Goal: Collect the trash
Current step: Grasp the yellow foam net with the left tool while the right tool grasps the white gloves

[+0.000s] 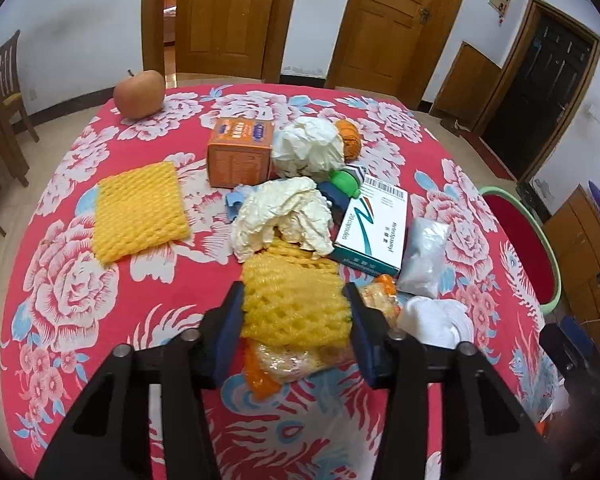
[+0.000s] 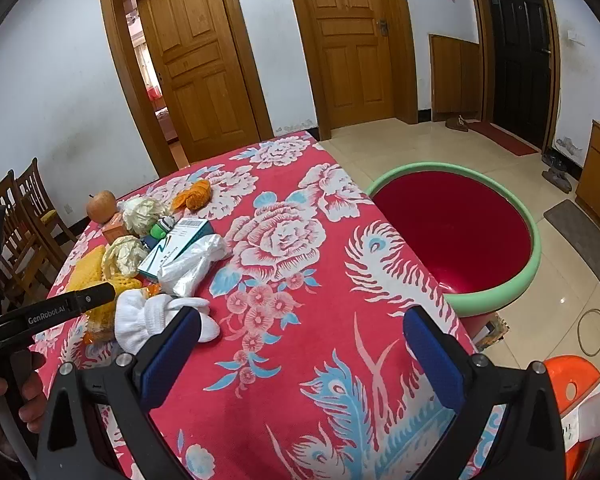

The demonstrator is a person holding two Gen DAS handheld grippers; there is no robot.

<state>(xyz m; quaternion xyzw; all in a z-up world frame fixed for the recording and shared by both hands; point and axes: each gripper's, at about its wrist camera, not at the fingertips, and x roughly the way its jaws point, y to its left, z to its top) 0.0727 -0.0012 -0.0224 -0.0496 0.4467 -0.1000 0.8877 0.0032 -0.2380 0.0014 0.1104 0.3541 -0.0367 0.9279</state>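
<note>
My left gripper (image 1: 296, 300) is shut on a yellow foam fruit net (image 1: 296, 300), its blue pads pressing both sides of it just above the table. Under the net lies a clear snack wrapper with orange ends (image 1: 288, 364). The left gripper also shows in the right wrist view (image 2: 96, 296) beside the trash pile. My right gripper (image 2: 304, 360) is open and empty above the red floral tablecloth (image 2: 300, 240). A red basin with a green rim (image 2: 536, 248) stands beyond the table's right edge.
On the table lie a second yellow foam net (image 1: 140, 210), crumpled tissues (image 1: 284, 216), an orange box (image 1: 240, 152), a medicine box (image 1: 374, 228), a clear plastic bag (image 1: 424, 256), white socks (image 2: 152, 320), orange peel (image 2: 194, 196), an apple (image 1: 139, 94). Wooden chairs (image 2: 24, 216) stand left.
</note>
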